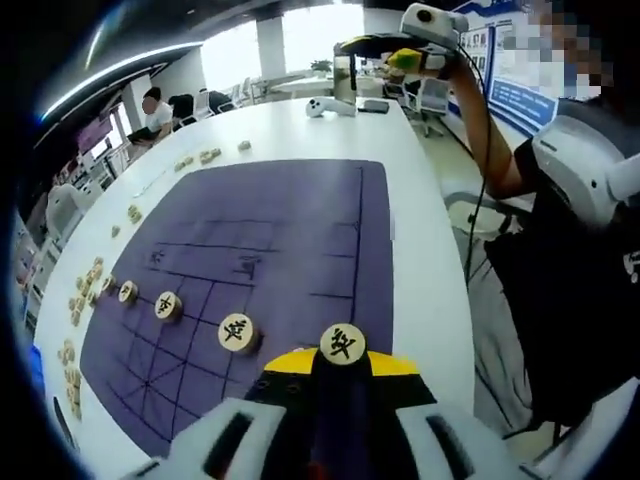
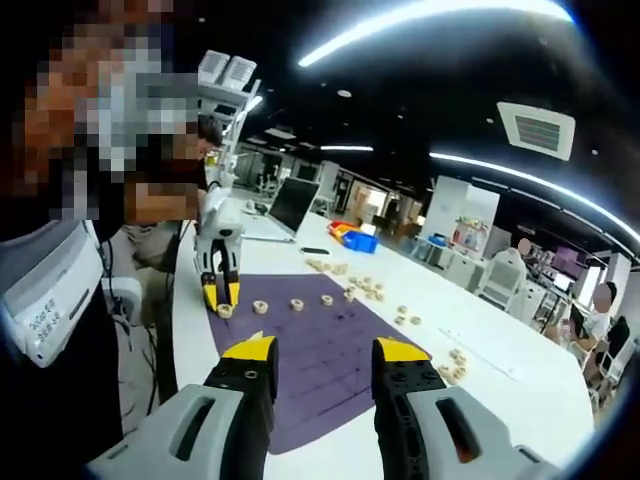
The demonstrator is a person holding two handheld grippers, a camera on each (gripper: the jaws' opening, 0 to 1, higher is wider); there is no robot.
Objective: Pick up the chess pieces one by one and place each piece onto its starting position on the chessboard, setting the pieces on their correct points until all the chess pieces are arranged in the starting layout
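Scanning the left gripper view from its left edge, loose wooden discs (image 1: 72,300) lie scattered on the white table (image 1: 430,290) beside the purple chessboard mat (image 1: 290,230), with more loose discs (image 1: 208,155) at its far end. Next comes a row of placed pieces (image 1: 167,305) standing along the near line of the mat. Further right, the left gripper (image 1: 342,350) is clamped on the chess piece (image 1: 342,343), held at the right end of that row, just over the mat's edge. The right gripper (image 1: 400,45) is raised in the far background. In the right gripper view its jaws stand apart and empty, high over the mat. Judging from the few pieces set, most of the layout remains to be done.
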